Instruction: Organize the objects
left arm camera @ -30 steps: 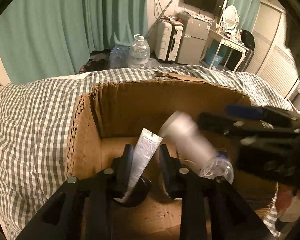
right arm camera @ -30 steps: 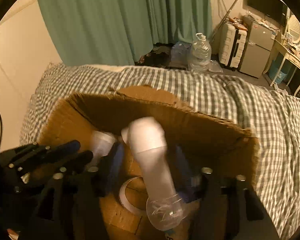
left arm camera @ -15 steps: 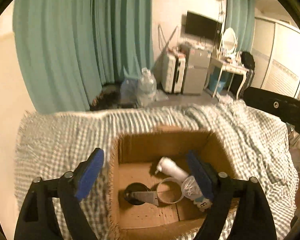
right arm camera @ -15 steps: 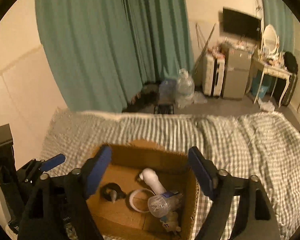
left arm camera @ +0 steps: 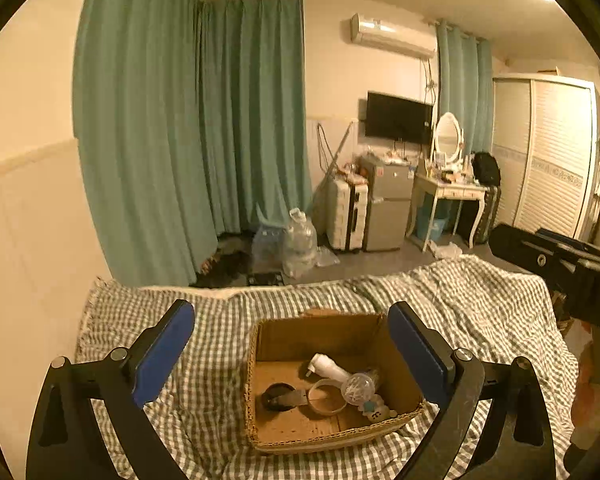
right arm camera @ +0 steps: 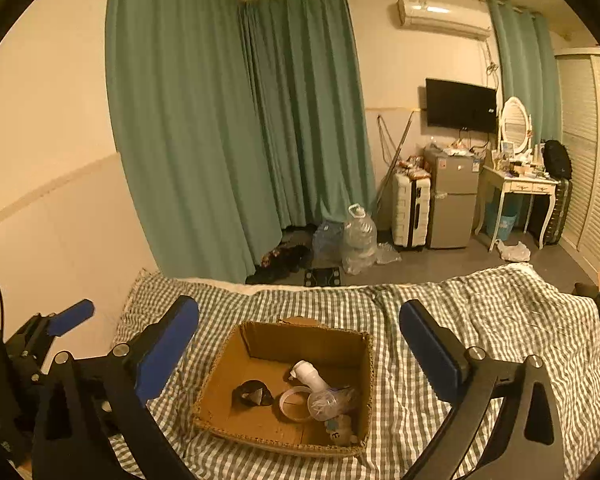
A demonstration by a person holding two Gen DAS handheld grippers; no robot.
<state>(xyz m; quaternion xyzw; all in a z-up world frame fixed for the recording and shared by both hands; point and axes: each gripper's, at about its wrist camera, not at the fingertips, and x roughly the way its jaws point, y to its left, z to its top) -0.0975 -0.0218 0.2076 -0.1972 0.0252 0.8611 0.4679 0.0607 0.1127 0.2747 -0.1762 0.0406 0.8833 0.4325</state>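
From my left wrist camera, the left tongs (left arm camera: 290, 350) stand wide apart and hold nothing, their blue pads framing the cardboard box (left arm camera: 256, 364) that sits on the checked bedspread (left arm camera: 204, 344) of the bed. The box is open at the top. Inside it I see a white bottle (left arm camera: 327, 367) lying tilted near the back, its clear rounded cap (left arm camera: 354, 387) toward the front right corner. Touching it on the left lies a ring of tape (left arm camera: 324, 396), flat on the box floor. Left of that is a black round thing (left arm camera: 276, 397) with a flattened tube (left arm camera: 298, 396) resting across it. A small pale figure with a face (left arm camera: 377, 410) sits at the front right corner. I can read no writing on any of these. The right tongs' black body (left arm camera: 556, 268) shows at the right edge.

From my right wrist camera, the right tongs (right arm camera: 298, 346) are likewise spread wide and empty, above the same box (right arm camera: 220, 376). The bottle (right arm camera: 310, 376), tape ring (right arm camera: 294, 400) and black round thing (right arm camera: 252, 394) lie in a row across the floor of the box, the bottle nearest the right wall. The left tongs (right arm camera: 70, 316) show at the left edge, beside the bed; from here I cannot tell their spread. Any labels are too small to read.
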